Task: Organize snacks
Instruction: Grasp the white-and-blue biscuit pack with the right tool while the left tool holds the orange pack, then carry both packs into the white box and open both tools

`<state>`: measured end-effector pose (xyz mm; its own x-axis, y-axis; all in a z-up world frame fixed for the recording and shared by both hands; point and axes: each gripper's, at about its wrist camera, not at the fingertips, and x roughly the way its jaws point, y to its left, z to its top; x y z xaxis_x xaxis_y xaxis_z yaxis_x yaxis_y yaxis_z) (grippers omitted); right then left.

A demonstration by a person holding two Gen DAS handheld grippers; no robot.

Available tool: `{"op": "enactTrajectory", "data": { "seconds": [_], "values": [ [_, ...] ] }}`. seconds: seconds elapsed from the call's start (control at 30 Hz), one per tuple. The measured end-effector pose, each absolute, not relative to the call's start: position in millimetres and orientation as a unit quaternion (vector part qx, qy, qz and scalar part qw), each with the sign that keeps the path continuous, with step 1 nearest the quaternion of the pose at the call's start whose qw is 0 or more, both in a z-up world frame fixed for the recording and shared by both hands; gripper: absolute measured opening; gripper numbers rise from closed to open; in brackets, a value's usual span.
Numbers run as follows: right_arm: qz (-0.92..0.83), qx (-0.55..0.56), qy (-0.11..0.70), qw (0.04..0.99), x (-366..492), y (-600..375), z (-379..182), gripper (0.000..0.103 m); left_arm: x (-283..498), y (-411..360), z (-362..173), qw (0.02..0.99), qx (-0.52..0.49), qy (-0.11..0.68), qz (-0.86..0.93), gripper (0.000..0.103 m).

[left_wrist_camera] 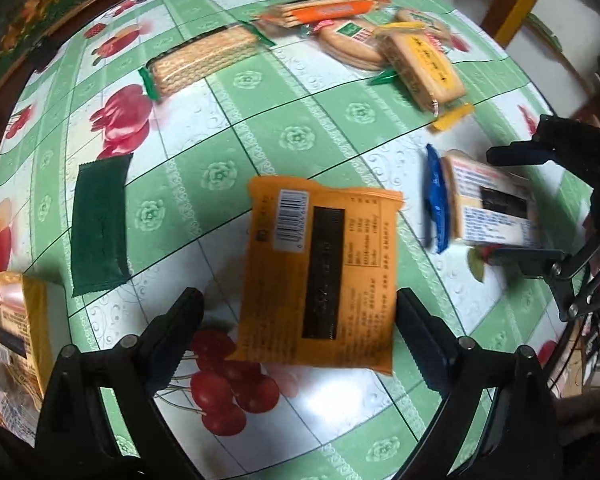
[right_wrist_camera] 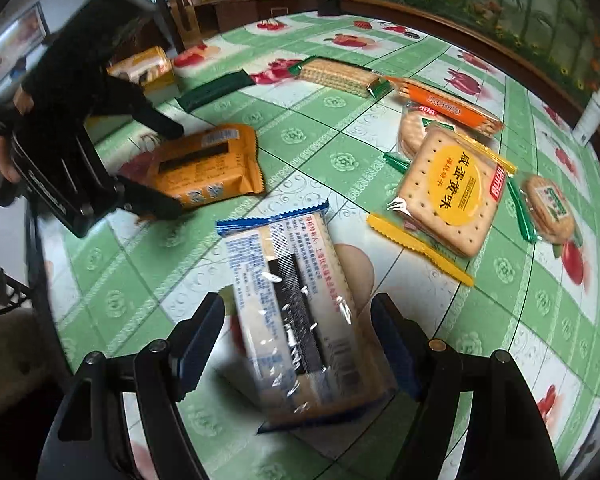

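Observation:
An orange snack packet [left_wrist_camera: 320, 272] lies barcode side up on the green fruit-print tablecloth [left_wrist_camera: 300, 128]. My left gripper [left_wrist_camera: 298, 300] is open and straddles it; the packet's right edge meets one finger, and a gap shows at the other. From the right wrist view the left gripper [right_wrist_camera: 176, 172] reaches around the same orange packet [right_wrist_camera: 208, 168]. My right gripper [right_wrist_camera: 298, 304] is shut on a clear cracker packet with blue ends [right_wrist_camera: 296, 320], tilted just above the cloth. The right gripper [left_wrist_camera: 496, 206] and its packet [left_wrist_camera: 488, 204] also show at the right of the left wrist view.
Other snacks lie further back: a dark green packet [left_wrist_camera: 100, 224], green-ended wafers [left_wrist_camera: 204, 60], a long orange biscuit pack [left_wrist_camera: 324, 10], round biscuits [left_wrist_camera: 348, 40] and yellow square crackers [right_wrist_camera: 448, 200]. A yellow packet [left_wrist_camera: 12, 332] sits at the left edge. A white bottle [right_wrist_camera: 592, 112] stands far right.

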<state>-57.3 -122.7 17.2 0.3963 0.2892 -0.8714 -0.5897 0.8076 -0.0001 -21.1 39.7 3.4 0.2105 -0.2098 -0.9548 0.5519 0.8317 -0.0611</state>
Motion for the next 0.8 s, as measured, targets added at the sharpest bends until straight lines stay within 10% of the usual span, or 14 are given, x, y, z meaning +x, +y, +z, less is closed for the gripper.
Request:
{"op": "enactTrajectory", "data": {
  "seconds": [0.17, 0.27, 0.8],
  "values": [
    [0.27, -0.147, 0.483, 0.82, -52.6, -120.0, 13.4, 0.063, -14.6, 25.8, 3.0, 0.769, 0.144, 0.577, -0.235, 0.093],
    [0.261, -0.148, 0.478, 0.825, -54.9, -116.4, 13.1, 0.06, -19.1, 9.8, 10.0, 0.782, 0.156, 0.557, -0.233, 0.072],
    [0.262, -0.116, 0.422, 0.86, -83.9, -99.1, 47.4, 0.058, -80.4, 65.8, 64.3, 0.849, 0.063, 0.494, -0.18, 0.072]
  ]
}}
